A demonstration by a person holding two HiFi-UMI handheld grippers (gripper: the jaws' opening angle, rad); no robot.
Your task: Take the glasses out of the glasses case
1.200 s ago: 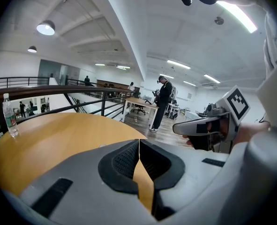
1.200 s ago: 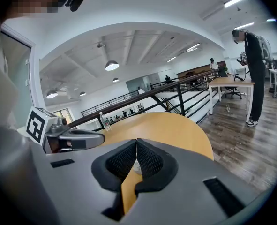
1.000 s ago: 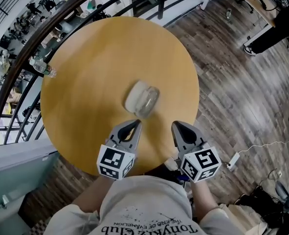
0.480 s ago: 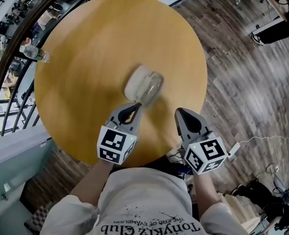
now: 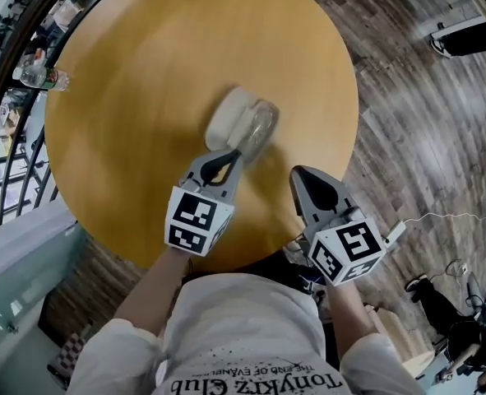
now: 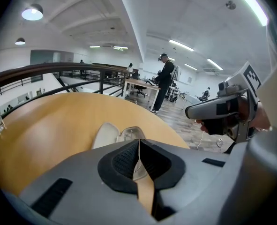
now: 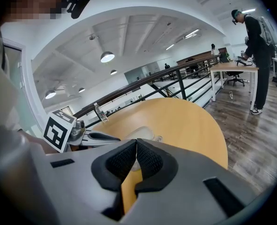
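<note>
A white glasses case [image 5: 230,115] lies near the middle of the round wooden table [image 5: 127,97]. It looks open, with a clear glossy part [image 5: 260,130] on its right side; the glasses themselves are not distinct. My left gripper [image 5: 226,156] is shut, its tip at the case's near edge. From the left gripper view the case [image 6: 111,134] lies just beyond the closed jaws. My right gripper [image 5: 303,176] is shut and empty, low over the table's near right edge, apart from the case [image 7: 140,134].
A plastic water bottle [image 5: 37,76] lies at the table's far left edge by a dark railing [image 5: 12,48]. Wood flooring [image 5: 423,138] lies to the right, with a white power strip [image 5: 395,233] and cable. A person stands at a desk [image 6: 165,81] in the distance.
My left gripper has moved forward until its tip is at the case's near edge. The right gripper has stayed near the table's edge. The head view has shifted.
</note>
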